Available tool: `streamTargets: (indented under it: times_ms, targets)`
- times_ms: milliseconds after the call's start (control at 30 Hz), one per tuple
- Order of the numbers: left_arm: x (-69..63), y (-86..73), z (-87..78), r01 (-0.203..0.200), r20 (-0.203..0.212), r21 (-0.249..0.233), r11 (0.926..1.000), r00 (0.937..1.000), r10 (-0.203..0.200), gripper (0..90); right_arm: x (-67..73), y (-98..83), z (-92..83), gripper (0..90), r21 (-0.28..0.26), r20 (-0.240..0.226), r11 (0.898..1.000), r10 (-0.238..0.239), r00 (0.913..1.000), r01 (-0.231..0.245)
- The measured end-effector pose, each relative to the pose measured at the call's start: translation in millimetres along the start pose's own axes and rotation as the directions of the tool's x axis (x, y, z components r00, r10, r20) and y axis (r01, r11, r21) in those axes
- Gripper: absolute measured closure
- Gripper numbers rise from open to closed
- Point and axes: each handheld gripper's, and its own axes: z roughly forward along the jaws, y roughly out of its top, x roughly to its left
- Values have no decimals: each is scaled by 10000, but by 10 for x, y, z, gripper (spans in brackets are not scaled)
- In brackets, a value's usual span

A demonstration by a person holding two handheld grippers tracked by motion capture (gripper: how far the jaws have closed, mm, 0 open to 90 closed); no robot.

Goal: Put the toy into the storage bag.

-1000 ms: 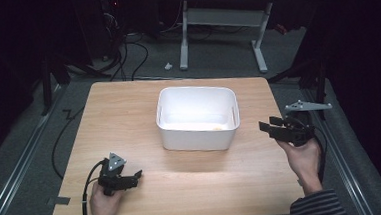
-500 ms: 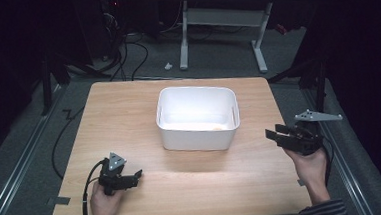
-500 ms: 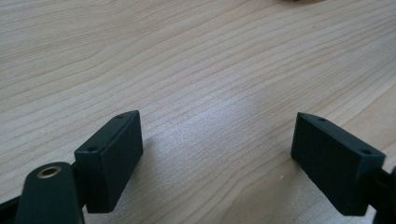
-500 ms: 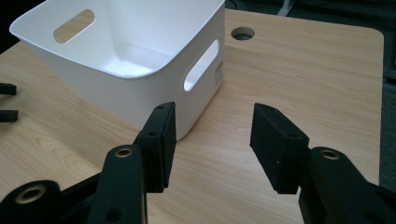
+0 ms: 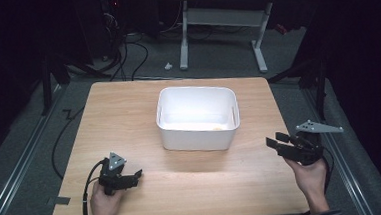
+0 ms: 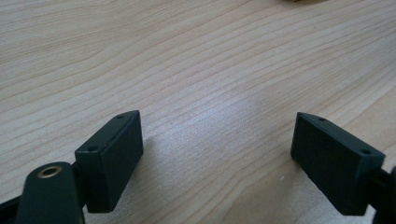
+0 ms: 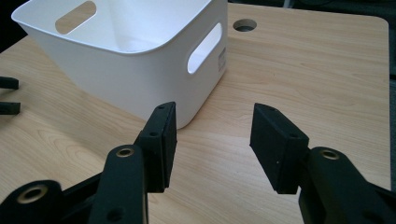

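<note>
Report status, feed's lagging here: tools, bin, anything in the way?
Left tool open, empty. Right tool open, empty, facing white bin. Nothing between them.

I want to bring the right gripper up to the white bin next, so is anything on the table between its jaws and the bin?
Nothing visible. In the right gripper view, bare wood lies between the right gripper and the near corner of the white bin. The high view shows the same open stretch of table.
</note>
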Motion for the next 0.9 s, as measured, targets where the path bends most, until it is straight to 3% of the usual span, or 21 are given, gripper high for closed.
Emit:
streamTargets:
  times_ms: [333,600,900]
  targets:
    - [0,0,0,0,-3,-3,10000,10000,0,172,52,-198,92,534,204,-138,9998,-38,9999,40]
    - [-1,0,0,11,-16,-3,10000,10000,-11,173,76,-296,150,535,235,-304,9994,251,9992,-244]
    - [-1,-1,-2,10,-10,10,10000,10000,-10,173,152,-377,275,542,386,-433,9992,111,9990,-94]
